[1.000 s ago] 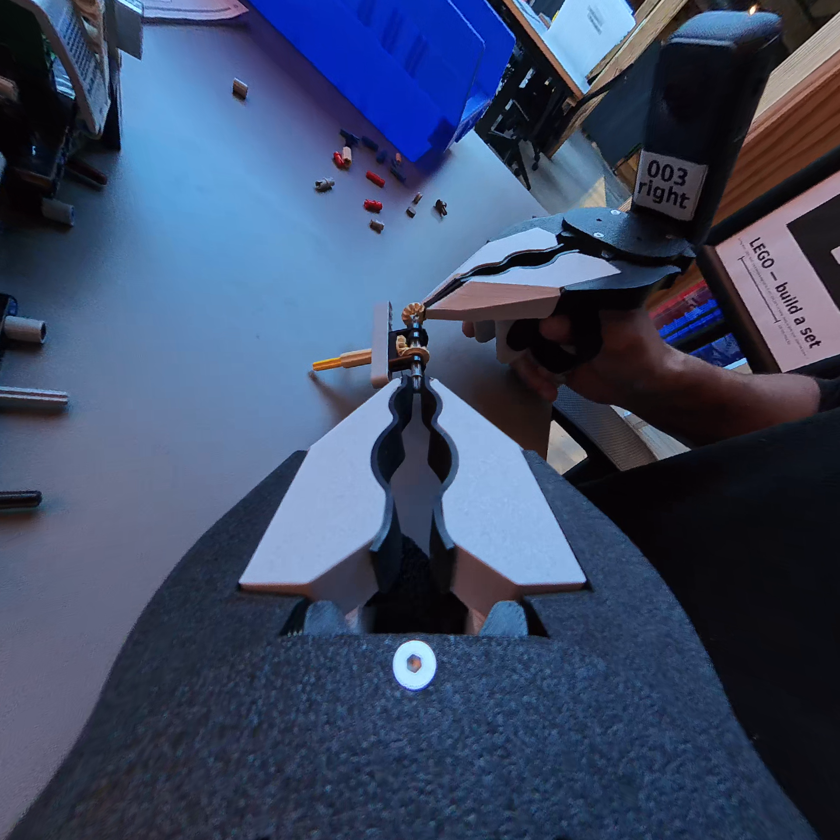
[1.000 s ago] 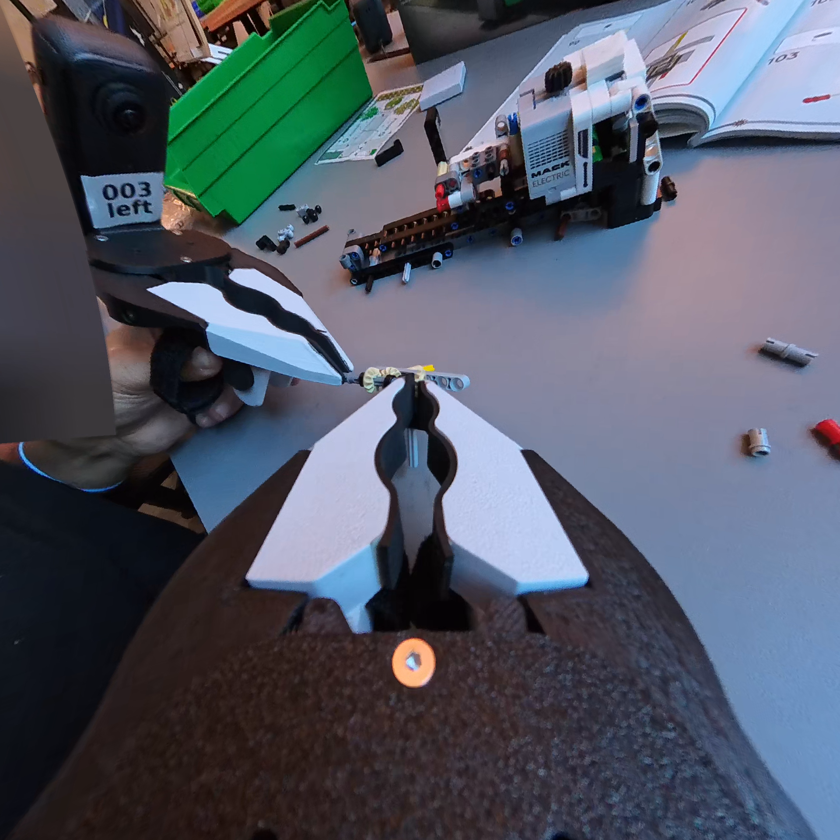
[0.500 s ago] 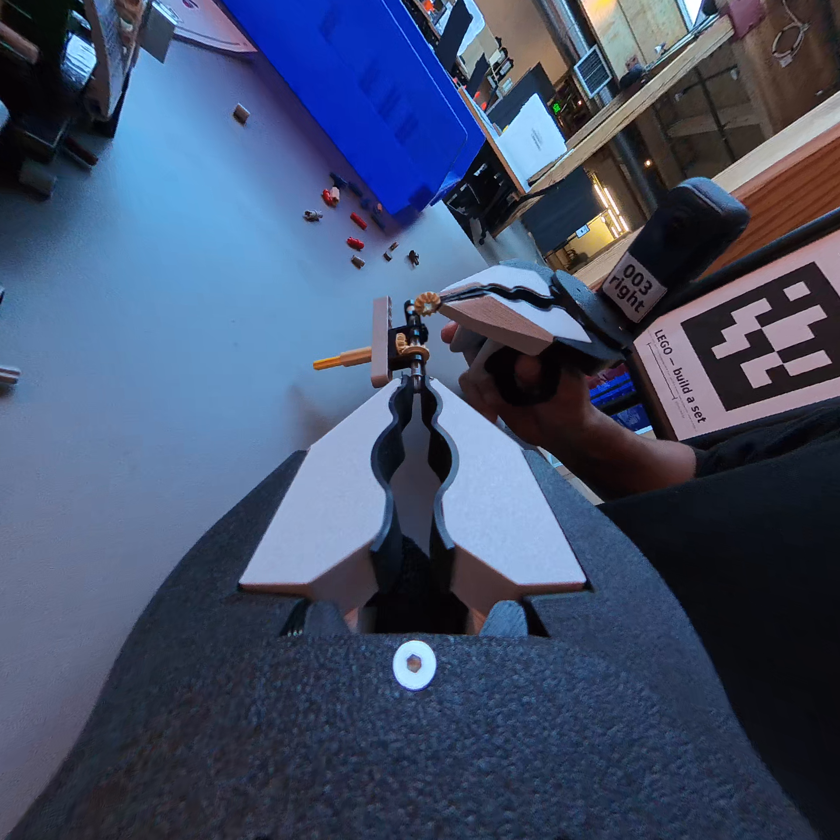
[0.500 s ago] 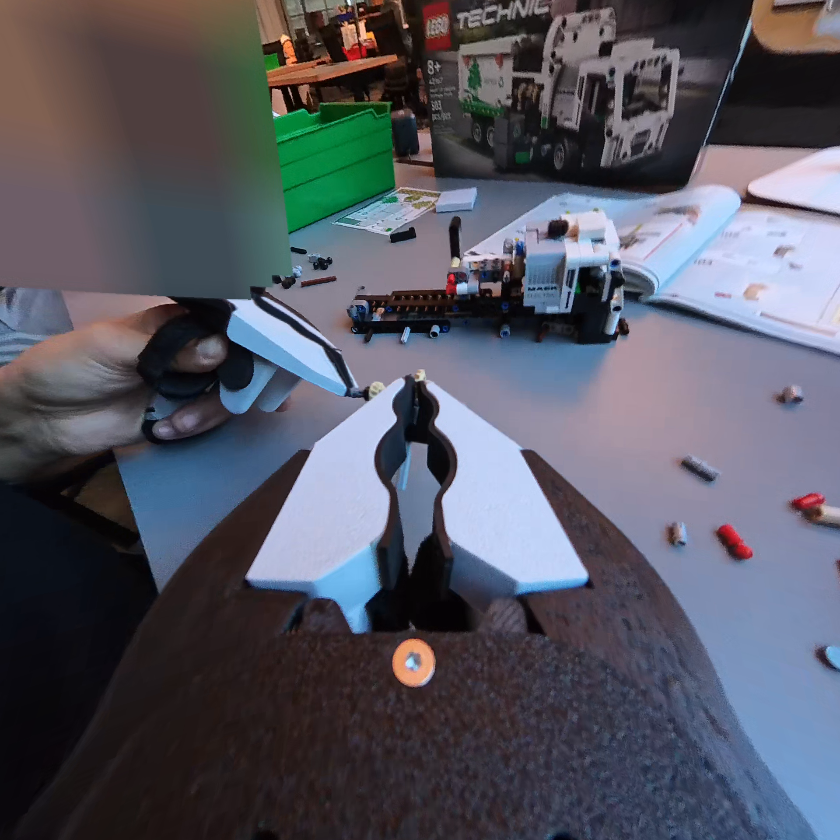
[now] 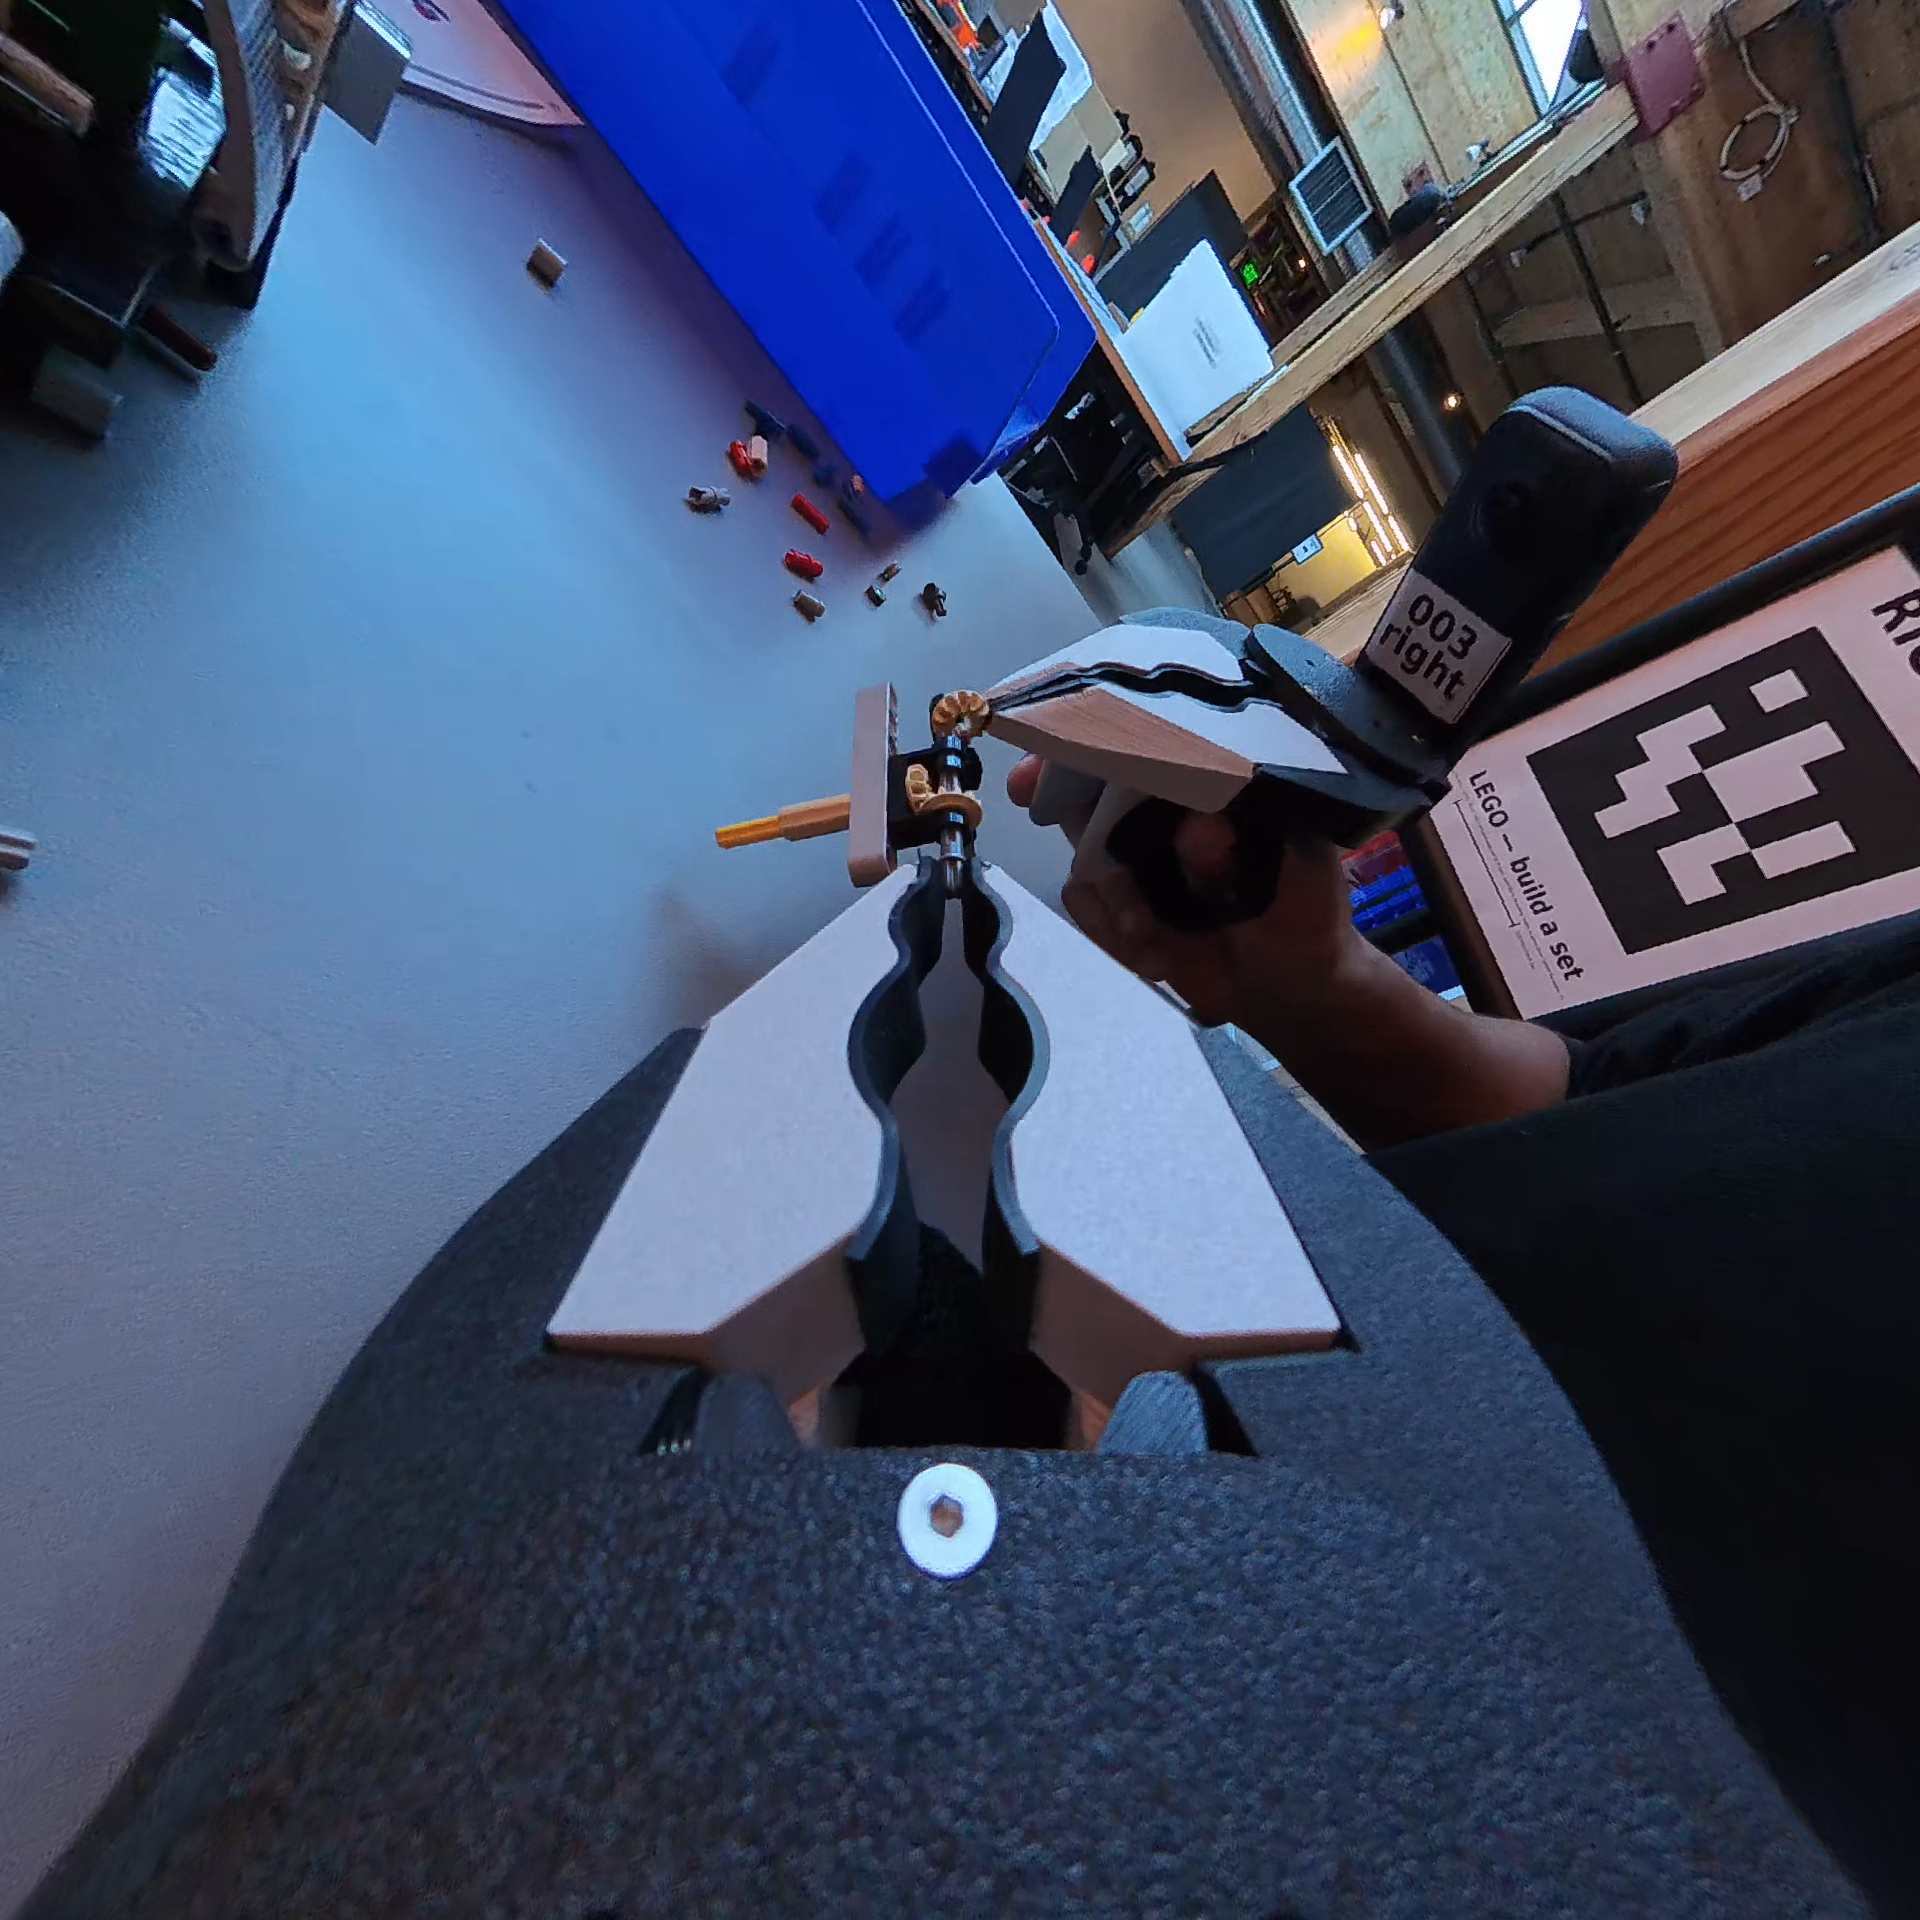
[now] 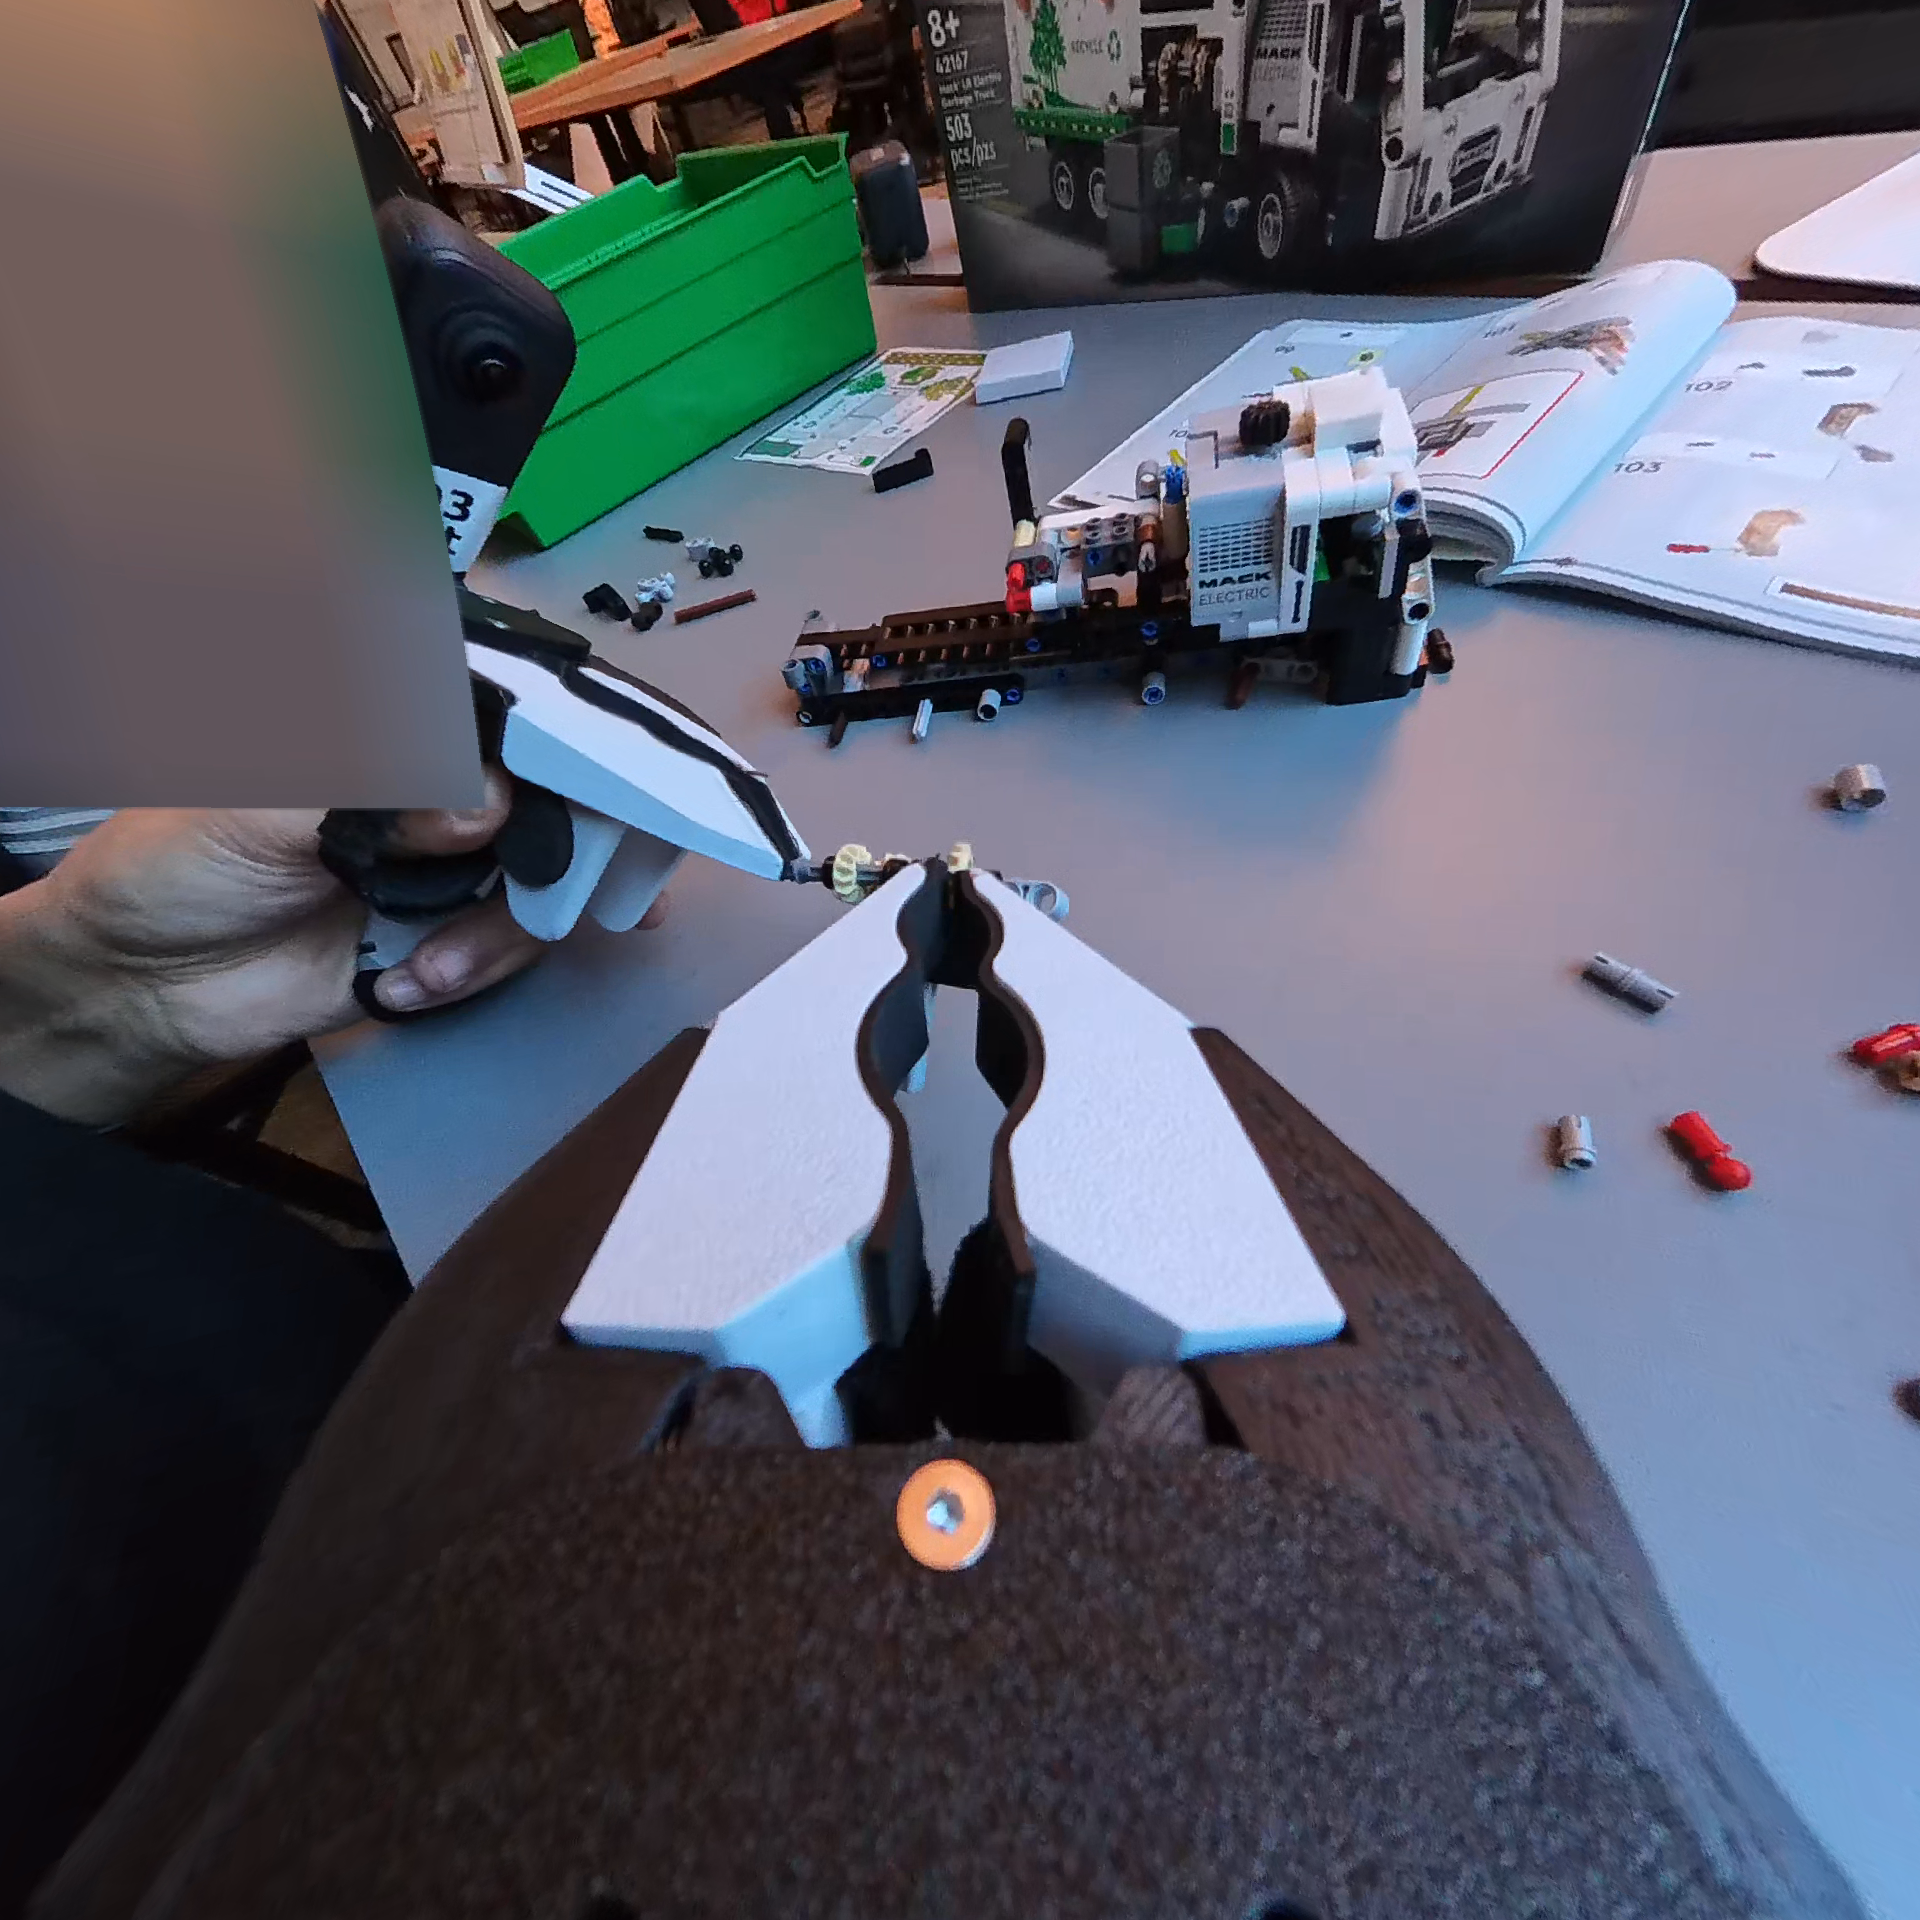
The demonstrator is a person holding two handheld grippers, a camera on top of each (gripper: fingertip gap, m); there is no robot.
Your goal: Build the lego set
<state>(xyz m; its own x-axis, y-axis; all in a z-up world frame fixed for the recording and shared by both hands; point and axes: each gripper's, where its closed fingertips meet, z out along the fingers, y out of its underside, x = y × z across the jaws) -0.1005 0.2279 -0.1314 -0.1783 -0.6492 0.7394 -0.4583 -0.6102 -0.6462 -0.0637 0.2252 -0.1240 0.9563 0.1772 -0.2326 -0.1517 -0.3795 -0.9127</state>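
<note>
A small Lego subassembly is held in the air between both grippers: a grey beam (image 5: 871, 784), a yellow axle (image 5: 779, 828), and a dark axle with tan gears (image 5: 940, 808). My left gripper (image 5: 951, 873) is shut on the lower end of the dark axle. My right gripper (image 6: 951, 878) is shut on the top tan gear (image 6: 961, 857), which also shows in the left wrist view (image 5: 958, 712). The right gripper shows in the left wrist view (image 5: 992, 709), the left gripper in the right wrist view (image 6: 795, 868). The half-built white truck (image 6: 1195, 582) stands on the grey table (image 6: 1351, 883).
An open instruction book (image 6: 1662, 436) and the set's box (image 6: 1299, 135) lie behind the truck. A green bin (image 6: 707, 312) is at the back left, a blue bin (image 5: 831, 239) in the left wrist view. Loose small parts (image 6: 1704, 1148) (image 5: 800, 540) are scattered on the table. The left gripper's tips are roughly 4 cm from the right gripper's.
Both grippers have tilted upward while keeping hold of the subassembly, so more of the room behind shows. The right gripper's handle has swung round at the top gear.
</note>
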